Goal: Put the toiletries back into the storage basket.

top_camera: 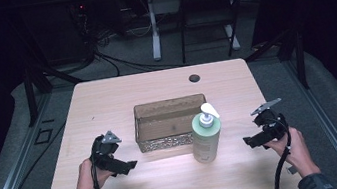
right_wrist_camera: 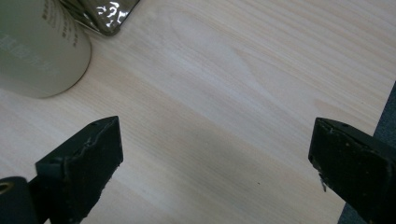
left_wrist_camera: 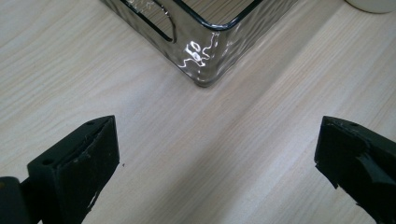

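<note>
Nearest the bottom edge of the high view: two sleeved forearms, each hand around a black two-jaw gripper. Left gripper [top_camera: 125, 166] at lower left, right gripper [top_camera: 250, 140] at lower right, both low over the pale wood-grain surface [top_camera: 107, 103], both angled inward, both well apart from anything graspable. Jaws of each spread wide and empty, bare wood between them in the two gripper views.

Between the grippers, just right of centre: tall sage-green pump bottle with a white dispenser head [top_camera: 206, 137], upright, standing just beside the front right corner of a rectangular tray of rippled clear glass with a dark rim [top_camera: 173, 141]. Whether touching the tray, not clear. Tray apparently empty. Same tray corner [left_wrist_camera: 205, 70] at upper centre of the left gripper view; bottle base [right_wrist_camera: 39, 51] at upper left of the right gripper view, tray corner [right_wrist_camera: 105, 16] just behind it.

Farther off, near the surface's back edge: small dark round hole [top_camera: 194, 78]. Beyond that, dim floor, cables, legs of another desk.

Step in hand, as a judgement: approach only, nothing gripped. Likely next: right gripper swung toward the bottle body, jaws kept wide, closed square on the middle so as not to tip it, then lifted into the tray.

Faint printed lines on the bottle, too blurred to read; no brand legible.
</note>
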A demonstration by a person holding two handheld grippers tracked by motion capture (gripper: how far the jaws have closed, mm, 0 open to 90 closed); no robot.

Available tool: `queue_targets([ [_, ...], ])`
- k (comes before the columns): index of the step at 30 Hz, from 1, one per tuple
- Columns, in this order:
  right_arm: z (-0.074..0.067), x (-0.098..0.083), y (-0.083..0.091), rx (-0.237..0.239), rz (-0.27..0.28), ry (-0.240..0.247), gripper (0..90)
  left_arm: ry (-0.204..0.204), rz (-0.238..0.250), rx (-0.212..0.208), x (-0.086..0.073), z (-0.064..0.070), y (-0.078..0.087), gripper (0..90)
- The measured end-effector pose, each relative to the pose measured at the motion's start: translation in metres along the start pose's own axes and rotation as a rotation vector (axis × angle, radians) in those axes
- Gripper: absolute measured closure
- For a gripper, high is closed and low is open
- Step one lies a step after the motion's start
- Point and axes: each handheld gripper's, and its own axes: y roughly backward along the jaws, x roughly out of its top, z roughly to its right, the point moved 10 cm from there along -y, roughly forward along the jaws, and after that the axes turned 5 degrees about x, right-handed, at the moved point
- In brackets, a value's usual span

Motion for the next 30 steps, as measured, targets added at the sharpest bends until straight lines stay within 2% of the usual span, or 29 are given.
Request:
queue_targets([
  [3, -0.004, 0.006, 0.010, 0.011, -0.001, -0.002, 2.5, -0.002, -0.011, -0.001, -0.001, 0.000, 0.000, 0.0],
  [9, -0.012, 0.008, 0.016, 0.028, -0.034, 0.015, 2.5, -0.003, -0.014, 0.005, -0.001, 0.000, -0.001, 0.0],
  [15, -0.031, 0.009, 0.018, 0.071, -0.090, 0.036, 2.5, -0.013, -0.026, 0.004, -0.001, 0.002, -0.001, 0.0],
  [19, -0.041, 0.008, 0.020, 0.094, -0.126, 0.067, 2.7, -0.020, -0.031, -0.005, -0.001, 0.005, -0.002, 0.0],
  [24, -0.053, 0.010, 0.026, 0.129, -0.141, 0.073, 2.3, -0.034, -0.086, -0.038, -0.008, 0.008, -0.006, 0.0],
  [30, -0.065, 0.017, 0.035, 0.164, -0.159, 0.098, 1.6, -0.035, -0.082, -0.033, -0.006, 0.008, -0.005, 0.0],
])
